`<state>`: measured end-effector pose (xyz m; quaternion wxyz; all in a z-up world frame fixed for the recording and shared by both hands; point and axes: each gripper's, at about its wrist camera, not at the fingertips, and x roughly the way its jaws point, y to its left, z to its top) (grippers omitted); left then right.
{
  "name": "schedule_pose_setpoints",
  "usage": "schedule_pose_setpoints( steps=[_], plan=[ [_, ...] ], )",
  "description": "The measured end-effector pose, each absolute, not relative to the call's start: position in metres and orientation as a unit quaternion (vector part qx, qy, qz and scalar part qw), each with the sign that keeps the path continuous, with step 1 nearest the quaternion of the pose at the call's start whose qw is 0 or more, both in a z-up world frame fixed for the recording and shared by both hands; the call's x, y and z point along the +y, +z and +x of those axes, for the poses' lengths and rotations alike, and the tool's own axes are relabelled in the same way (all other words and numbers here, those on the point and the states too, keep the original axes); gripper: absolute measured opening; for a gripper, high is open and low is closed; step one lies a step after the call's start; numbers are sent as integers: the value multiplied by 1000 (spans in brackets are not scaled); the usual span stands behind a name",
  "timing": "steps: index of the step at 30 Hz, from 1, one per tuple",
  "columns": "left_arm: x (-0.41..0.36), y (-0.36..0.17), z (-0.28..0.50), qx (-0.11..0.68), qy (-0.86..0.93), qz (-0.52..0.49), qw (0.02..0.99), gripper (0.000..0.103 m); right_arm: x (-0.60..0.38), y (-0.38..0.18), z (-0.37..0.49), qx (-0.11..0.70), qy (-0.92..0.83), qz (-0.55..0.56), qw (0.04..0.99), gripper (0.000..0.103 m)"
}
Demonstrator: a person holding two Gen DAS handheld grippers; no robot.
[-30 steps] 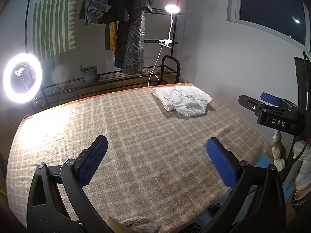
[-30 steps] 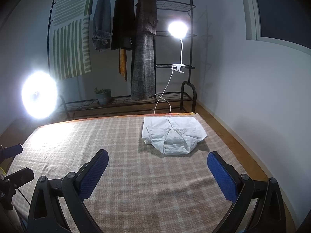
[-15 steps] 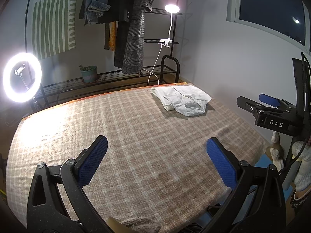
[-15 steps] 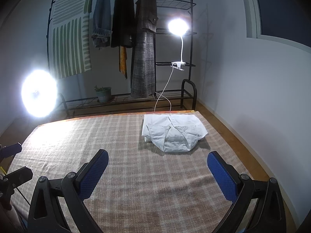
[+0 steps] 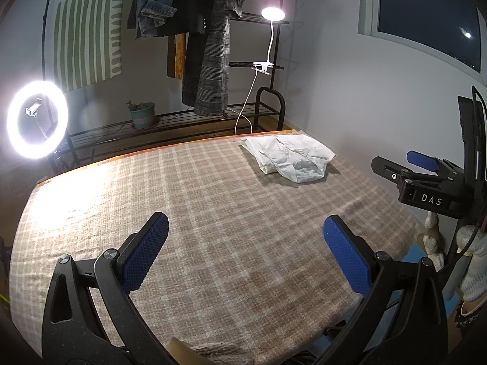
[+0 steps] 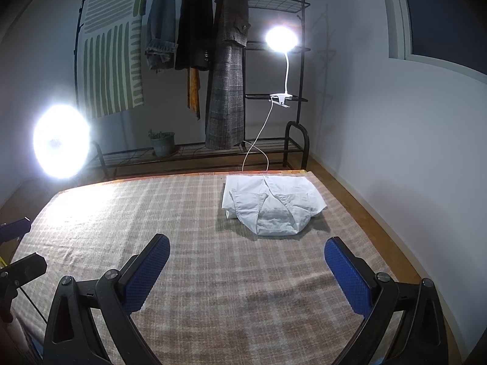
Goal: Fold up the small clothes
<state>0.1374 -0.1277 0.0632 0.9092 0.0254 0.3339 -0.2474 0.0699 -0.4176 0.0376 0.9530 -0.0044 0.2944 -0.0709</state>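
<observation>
At the bench's [image 6: 182, 213] far right corner the white shirt [image 6: 271, 205] looks folded, so both tongs, left [image 5: 245, 254] and right [image 6: 246, 269], gaping empty, should keep clear.

The plaid blanket [image 6: 188, 213] lies bare from 6 through 9 to 11 o'clock. Its only obstacle is the folded white shirt [image 6: 272, 205] at 1 o'clock, against the far edge. Beyond that edge stand a clothes rack [image 6: 301, 97] and a ring light [image 6: 61, 141].
</observation>
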Motion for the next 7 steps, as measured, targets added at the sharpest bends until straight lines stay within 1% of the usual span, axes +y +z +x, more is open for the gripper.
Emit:
schedule_pose_setpoints(
  steps=[7],
  plan=[
    [-127,63,138,336,-243,23,910,103,-417,35,71,296,-70,-4,952,103]
  ],
)
